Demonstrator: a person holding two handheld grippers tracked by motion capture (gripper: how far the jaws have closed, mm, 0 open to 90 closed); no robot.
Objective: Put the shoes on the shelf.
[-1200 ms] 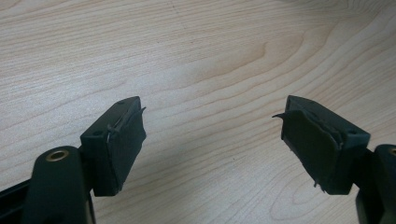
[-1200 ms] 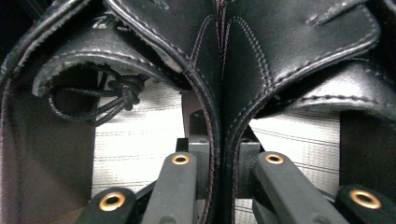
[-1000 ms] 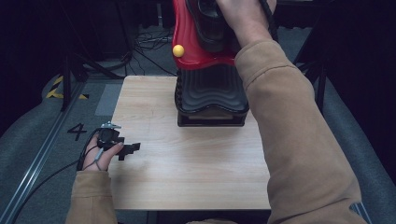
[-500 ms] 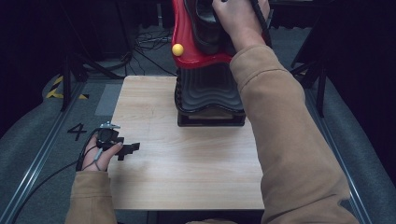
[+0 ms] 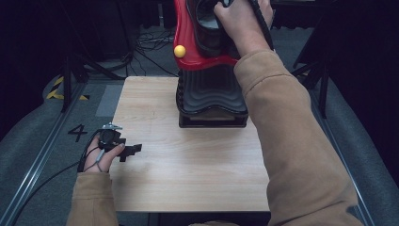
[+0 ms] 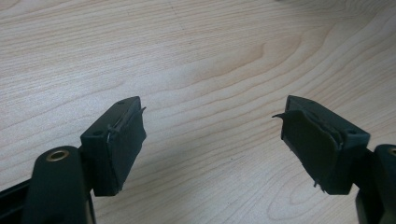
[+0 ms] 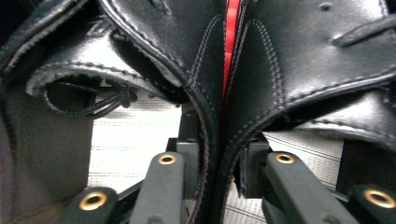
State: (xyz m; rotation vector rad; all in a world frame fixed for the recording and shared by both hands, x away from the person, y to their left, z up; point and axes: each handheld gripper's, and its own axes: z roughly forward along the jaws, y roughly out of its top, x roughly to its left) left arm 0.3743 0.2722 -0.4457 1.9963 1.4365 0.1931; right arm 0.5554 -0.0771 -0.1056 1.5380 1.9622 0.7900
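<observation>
A red and black leather glove [image 5: 188, 42] with a yellow ball [image 5: 179, 51] on its side stands on a black ribbed stand [image 5: 211, 94] at the back of the wooden table [image 5: 188, 179]. My right hand [image 5: 240, 19] reaches into its top. In the right gripper view a stitched black leather fold [image 7: 303, 60] with a red strip runs between the pads of my right gripper [image 7: 219, 158]. Its jaws have just been opening and stand slightly apart around the fold. My left gripper [image 5: 134, 149] rests at the table's left edge, open over bare wood [image 6: 212, 121].
A rail and a floor mark "4" [image 5: 76, 133] lie left of the table. Cables [image 5: 150, 42] trail on the floor behind it, near yellow-black tape [image 5: 56, 89]. A dark stand leg [image 5: 322, 84] rises at the right.
My right forearm has swung slightly left at the top of the glove. The left hand and its gripper lie where they were.
</observation>
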